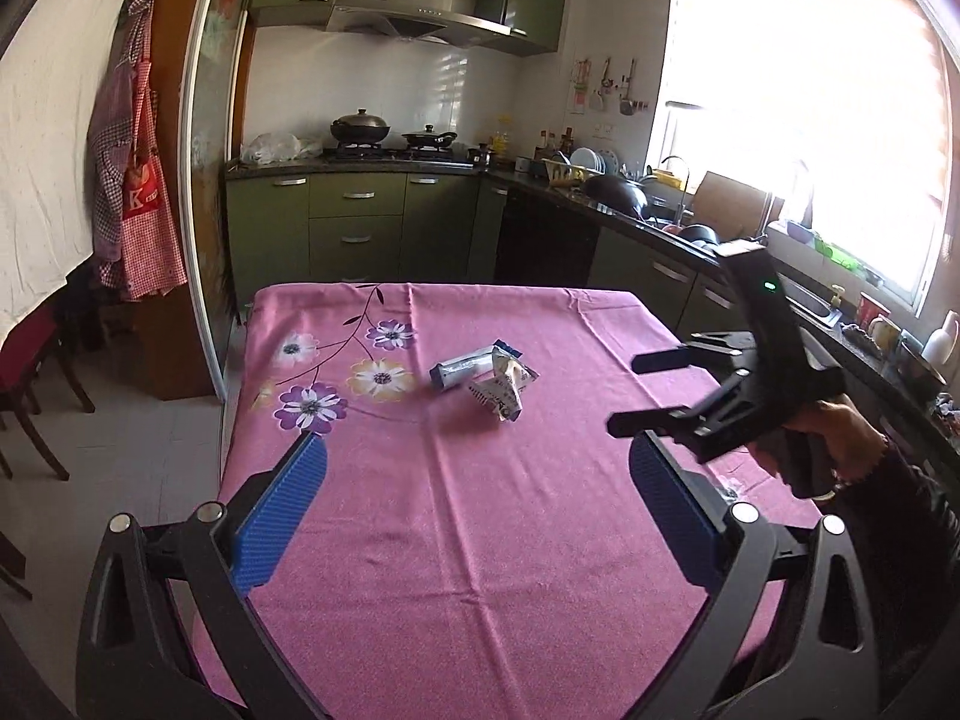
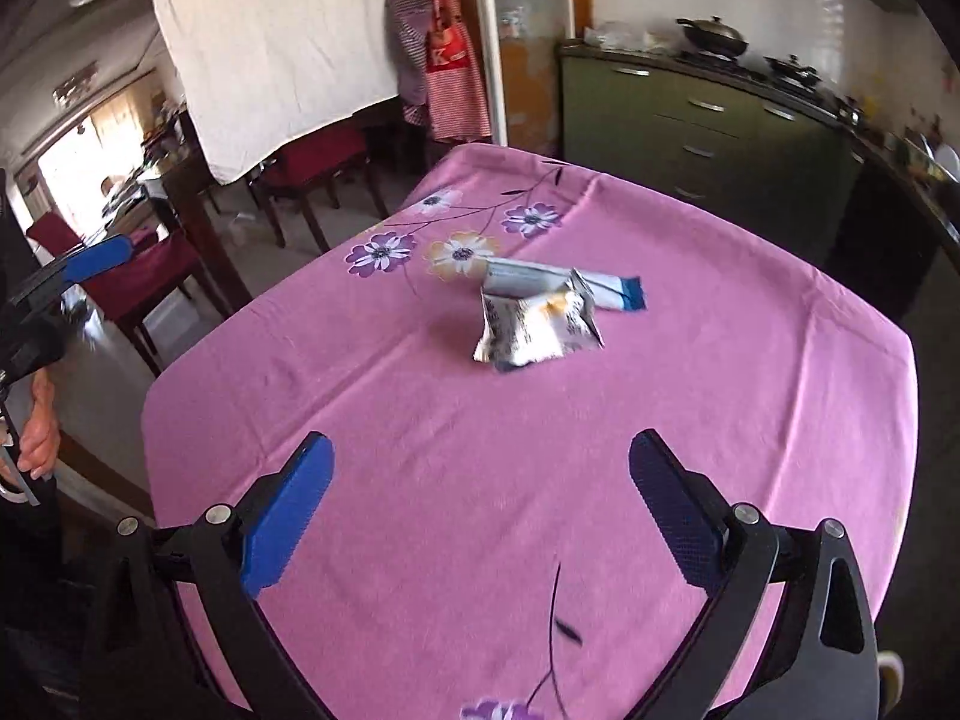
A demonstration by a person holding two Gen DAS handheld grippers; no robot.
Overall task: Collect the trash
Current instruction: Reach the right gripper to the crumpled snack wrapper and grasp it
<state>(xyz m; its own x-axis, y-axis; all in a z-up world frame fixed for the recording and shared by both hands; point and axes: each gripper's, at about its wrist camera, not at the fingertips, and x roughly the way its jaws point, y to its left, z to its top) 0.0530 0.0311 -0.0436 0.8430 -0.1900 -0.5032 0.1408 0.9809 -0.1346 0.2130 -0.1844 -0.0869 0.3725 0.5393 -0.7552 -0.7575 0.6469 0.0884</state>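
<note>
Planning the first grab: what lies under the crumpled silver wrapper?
The crumpled silver wrapper overlaps a white-and-blue packet on the pink tablecloth. The packet's covered middle cannot be seen.

You are holding both grippers wide apart over the table [image 1: 480,540]: left gripper [image 1: 477,504], right gripper [image 2: 480,498], both empty.

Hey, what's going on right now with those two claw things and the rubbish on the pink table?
Left gripper and right gripper: jaws open, empty, above the table. Crumpled silver snack wrapper against blue-and-white packet on pink floral tablecloth, untouched. Nothing in the way.
</note>
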